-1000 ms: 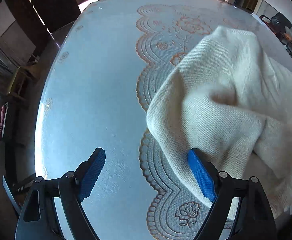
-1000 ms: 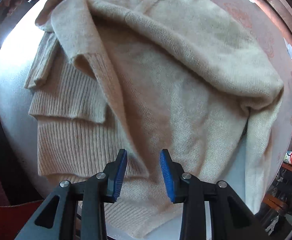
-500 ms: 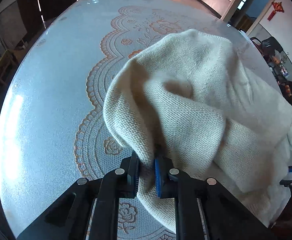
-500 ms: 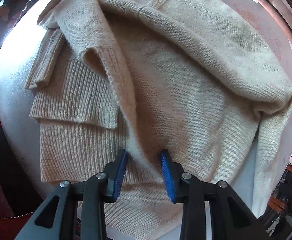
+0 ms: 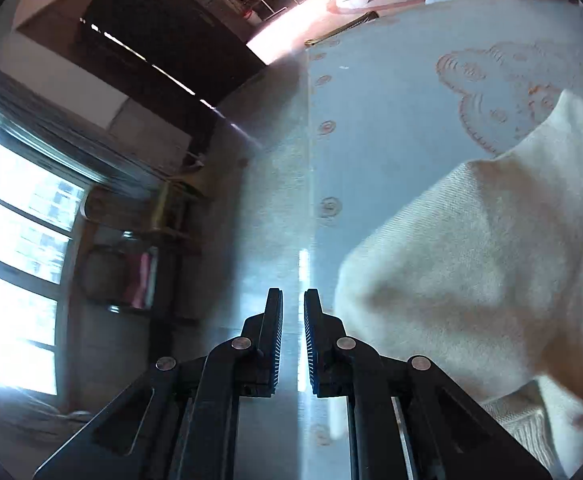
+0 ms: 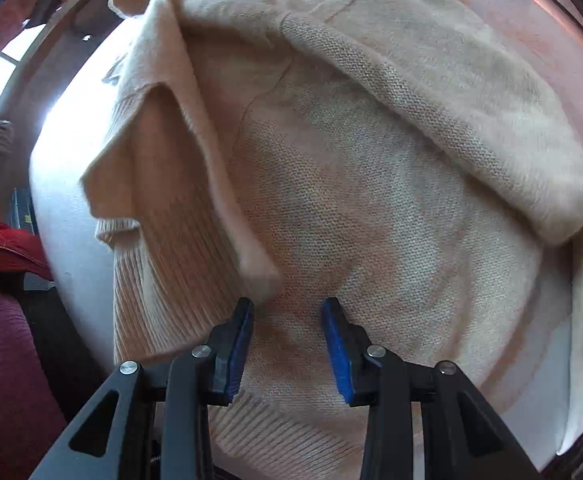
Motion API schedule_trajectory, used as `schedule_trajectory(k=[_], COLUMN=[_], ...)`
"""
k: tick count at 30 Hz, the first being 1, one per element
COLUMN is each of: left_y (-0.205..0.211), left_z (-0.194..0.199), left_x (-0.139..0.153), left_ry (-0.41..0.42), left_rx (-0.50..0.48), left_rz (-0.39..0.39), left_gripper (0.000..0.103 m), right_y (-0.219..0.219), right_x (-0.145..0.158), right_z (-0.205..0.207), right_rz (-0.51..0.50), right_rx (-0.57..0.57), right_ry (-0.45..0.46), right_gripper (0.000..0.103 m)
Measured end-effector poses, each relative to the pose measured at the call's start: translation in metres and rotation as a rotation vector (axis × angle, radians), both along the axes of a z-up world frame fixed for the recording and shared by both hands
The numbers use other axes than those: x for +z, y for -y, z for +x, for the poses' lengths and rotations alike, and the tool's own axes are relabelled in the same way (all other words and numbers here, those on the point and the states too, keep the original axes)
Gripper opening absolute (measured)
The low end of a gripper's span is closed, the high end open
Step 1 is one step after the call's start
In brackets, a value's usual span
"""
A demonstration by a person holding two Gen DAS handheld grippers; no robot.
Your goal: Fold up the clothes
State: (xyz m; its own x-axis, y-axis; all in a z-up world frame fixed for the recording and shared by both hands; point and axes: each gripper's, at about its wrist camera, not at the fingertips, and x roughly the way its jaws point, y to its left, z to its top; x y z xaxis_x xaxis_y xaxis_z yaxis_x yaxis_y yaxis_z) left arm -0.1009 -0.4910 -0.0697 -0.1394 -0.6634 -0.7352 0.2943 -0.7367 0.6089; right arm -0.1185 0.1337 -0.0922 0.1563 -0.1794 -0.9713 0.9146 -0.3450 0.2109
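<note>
Half a second back my left tongs (image 5: 292, 308) were pinched on a fold of the cream sweater (image 6: 371, 200); now that fold is out of them. Their jaws stand narrow and are opening, with nothing between them, only the pale quilted mattress (image 5: 371, 120) showing through the slit. The sweater rises just to their right, apart from the pads. My right tongs (image 6: 287, 312) were over the ribbed hem before; they now sit further onto the plain knit, jaws part-way apart and opening, cloth below them but none gripped.

The left view alone shows the mattress edge, its orange stitched pattern, a bright window (image 5: 15, 240) and dark shelving. The right view alone shows the whole garment and a red cloth (image 6: 3, 248) at the left edge.

The sweater lies on the mattress, loosely bunched. One sleeve (image 6: 195, 152) runs diagonally across the body, its cuff end just above the right tongs; a thick fold crosses the upper right. Ribbed hem lies lower left.
</note>
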Motion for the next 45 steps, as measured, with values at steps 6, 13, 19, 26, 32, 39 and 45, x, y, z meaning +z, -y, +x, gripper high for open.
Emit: schedule_trajectory(k=[6,13,19,26,32,39,45], left_y=[-0.036,-0.153,-0.233,-0.228,-0.237,-0.176,-0.181], left_z=[0.015,-0.014,0.026,0.108,0.116,0.013,0.006], left_x=[-0.003,-0.028,-0.064,-0.065,-0.038,-0.027,-0.058], left_ry=[-0.073,-0.161,-0.040,0.081,0.208,-0.075,-0.142], left_rx=[-0.059,-0.324,-0.518,-0.433,-0.570,-0.310,-0.210], left_rz=[0.111,0.412,0.404,0.577,0.603,0.509,0.495], left_gripper=[0.018,0.071,0.071,0.071,0.071,0.071,0.074], right_y=[0.055,0.084,0.068,0.118,0.126,0.197,0.267], right_x=[0.020,0.062,0.037,-0.030,-0.026,-0.015,-0.051], right_z=[0.058,-0.040,-0.102,-0.049,0.029,-0.026,-0.030], right_rz=[-0.106,-0.279,-0.187,-0.045,-0.069,-0.260,-0.223], right_rx=[0.077,-0.341,-0.325,-0.025,0.138,-0.157,-0.191], right_ry=[0.042,-0.043,0.028,-0.143,0.045,0.192,0.283], right_gripper=[0.035,0.036,0.038,0.041,0.036,0.039,0.039])
